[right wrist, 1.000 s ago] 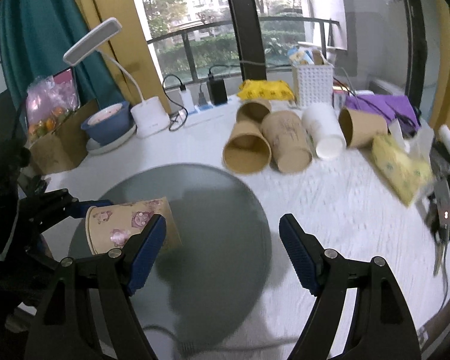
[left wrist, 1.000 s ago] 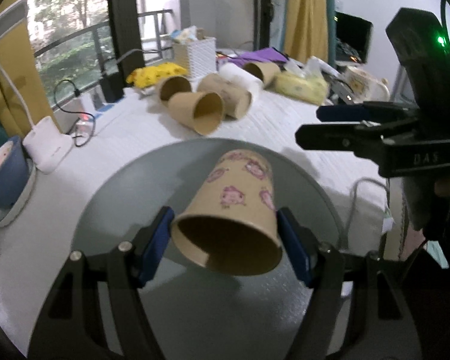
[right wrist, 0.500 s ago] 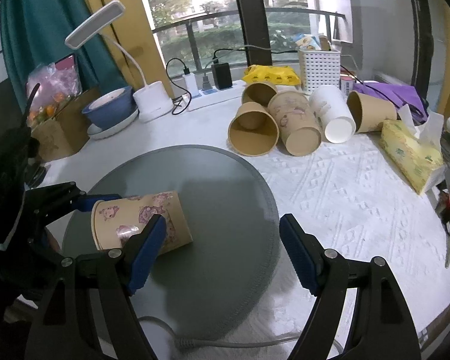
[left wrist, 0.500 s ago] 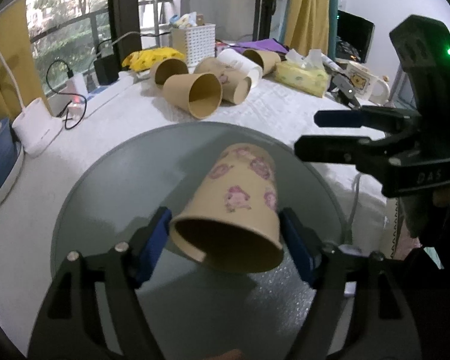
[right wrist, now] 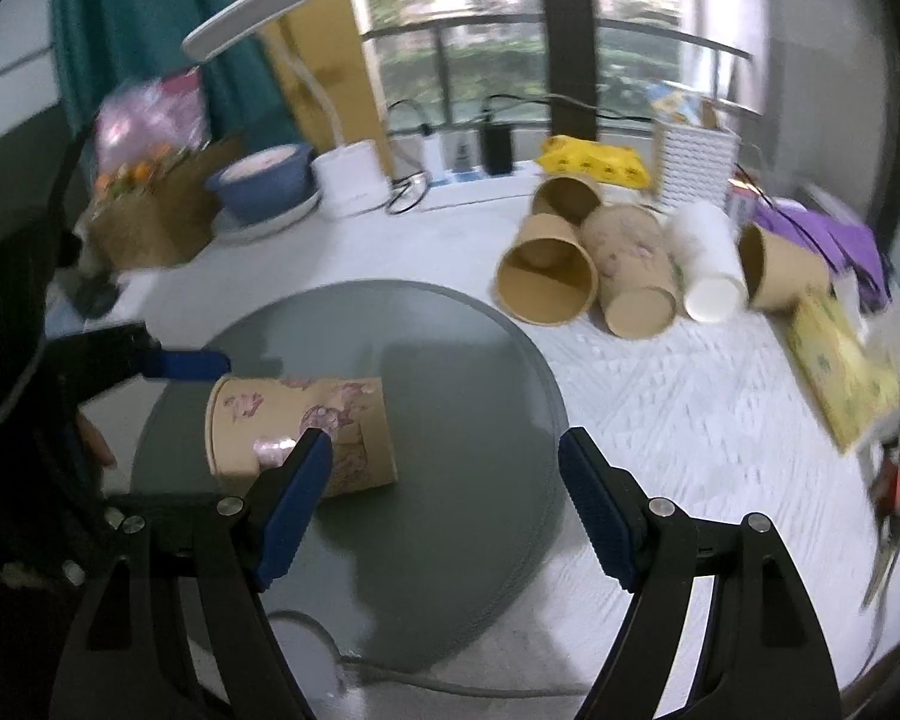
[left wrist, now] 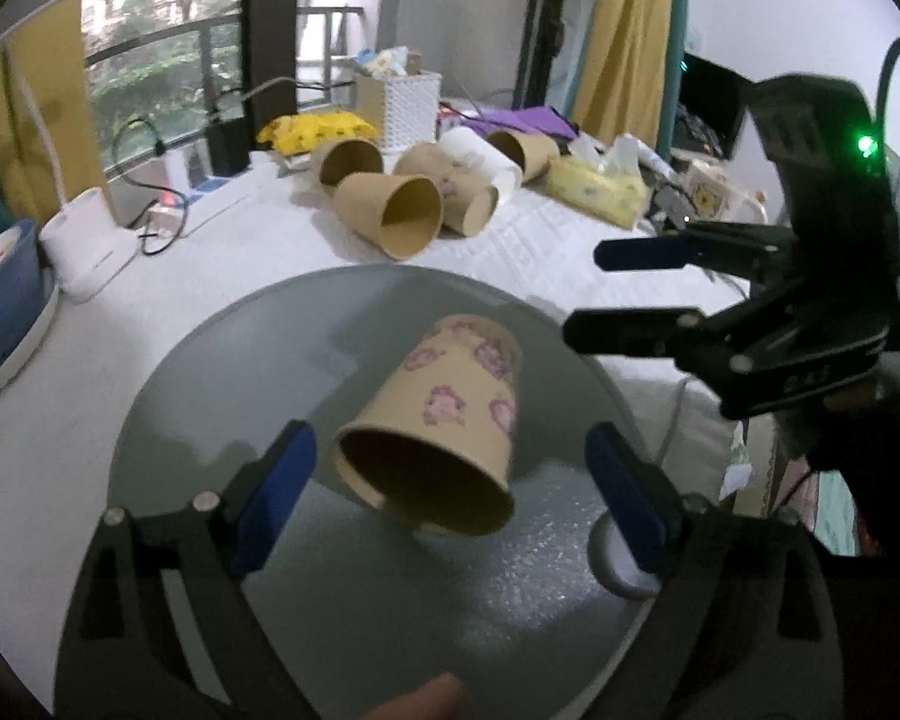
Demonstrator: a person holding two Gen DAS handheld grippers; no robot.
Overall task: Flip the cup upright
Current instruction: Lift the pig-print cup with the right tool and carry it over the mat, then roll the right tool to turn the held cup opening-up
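A tan paper cup with pink flower prints [left wrist: 444, 426] lies on its side on the round grey mat [left wrist: 306, 348], its mouth toward the left wrist camera. My left gripper [left wrist: 450, 498] is open, its blue pads apart from the cup's rim on both sides. The cup also shows in the right wrist view [right wrist: 297, 432], lying on the mat [right wrist: 450, 360]. My right gripper [right wrist: 444, 510] is open and empty, to the right of the cup, with its left pad in front of the cup's base. The right gripper appears in the left wrist view [left wrist: 648, 288].
Several paper cups [left wrist: 402, 210] lie on their sides on the white tablecloth behind the mat, also seen in the right wrist view [right wrist: 618, 276]. A yellow tissue pack [right wrist: 840, 366], white basket [left wrist: 399, 102], blue bowl [right wrist: 264, 186] and white lamp base [left wrist: 87, 246] stand around.
My left gripper has opened and let go of the flower-print cup, which now lies free on the mat. The right gripper has shifted a little; it stays open.
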